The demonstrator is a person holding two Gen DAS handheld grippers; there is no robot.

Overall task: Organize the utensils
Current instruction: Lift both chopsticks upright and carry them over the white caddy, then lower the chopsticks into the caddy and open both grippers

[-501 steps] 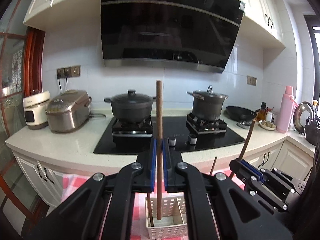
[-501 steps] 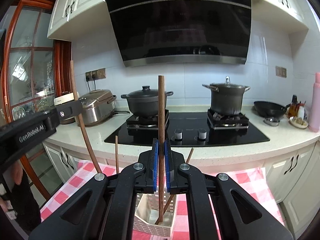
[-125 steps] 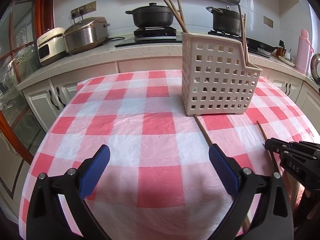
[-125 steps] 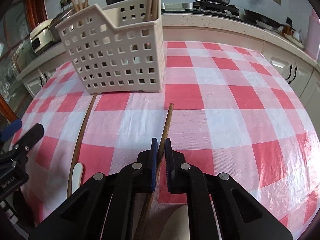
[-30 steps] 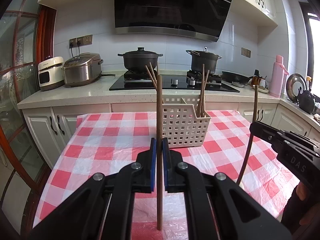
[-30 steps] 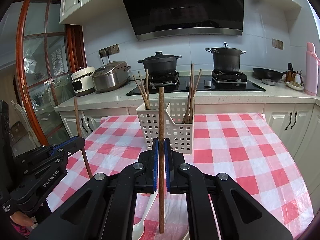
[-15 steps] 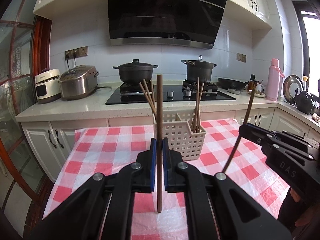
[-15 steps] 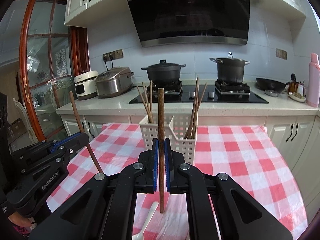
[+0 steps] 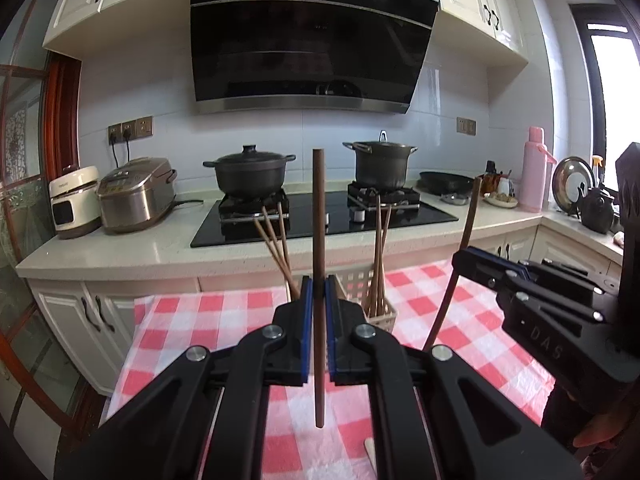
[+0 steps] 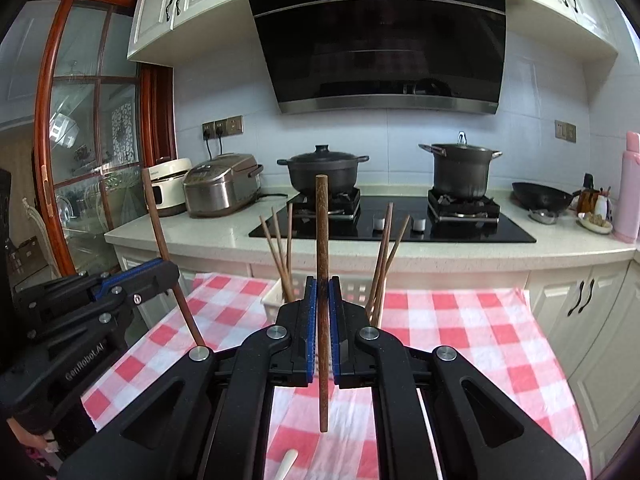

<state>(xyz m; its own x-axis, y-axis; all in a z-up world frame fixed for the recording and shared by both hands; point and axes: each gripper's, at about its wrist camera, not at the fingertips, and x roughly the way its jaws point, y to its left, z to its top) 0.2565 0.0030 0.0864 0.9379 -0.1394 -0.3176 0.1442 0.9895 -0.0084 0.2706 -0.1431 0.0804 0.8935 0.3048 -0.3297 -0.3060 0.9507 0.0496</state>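
My left gripper [image 9: 319, 286] is shut on a brown wooden chopstick [image 9: 318, 224], held upright above the table. My right gripper [image 10: 322, 284] is shut on another wooden chopstick [image 10: 322, 232], also upright. A white perforated utensil basket [image 9: 382, 312] stands on the checked tablecloth beyond the fingers, mostly hidden by them; in the right wrist view the basket [image 10: 276, 296] peeks out too. Several chopsticks [image 9: 276, 240] lean in its left and right compartments. The right gripper [image 9: 464, 258] with its stick shows at right in the left wrist view; the left gripper [image 10: 168, 270] shows at left in the right wrist view.
The table carries a red-and-white checked cloth [image 10: 440, 328]. A pale spoon handle [image 10: 288, 460] lies on it below the grippers. Behind is a counter with a black stove [image 9: 320, 216], two dark pots, rice cookers [image 9: 136, 196] and a pink flask [image 9: 534, 168].
Both grippers have risen further with their chopsticks; the basket now sits lower in both views and is largely hidden behind the fingers.
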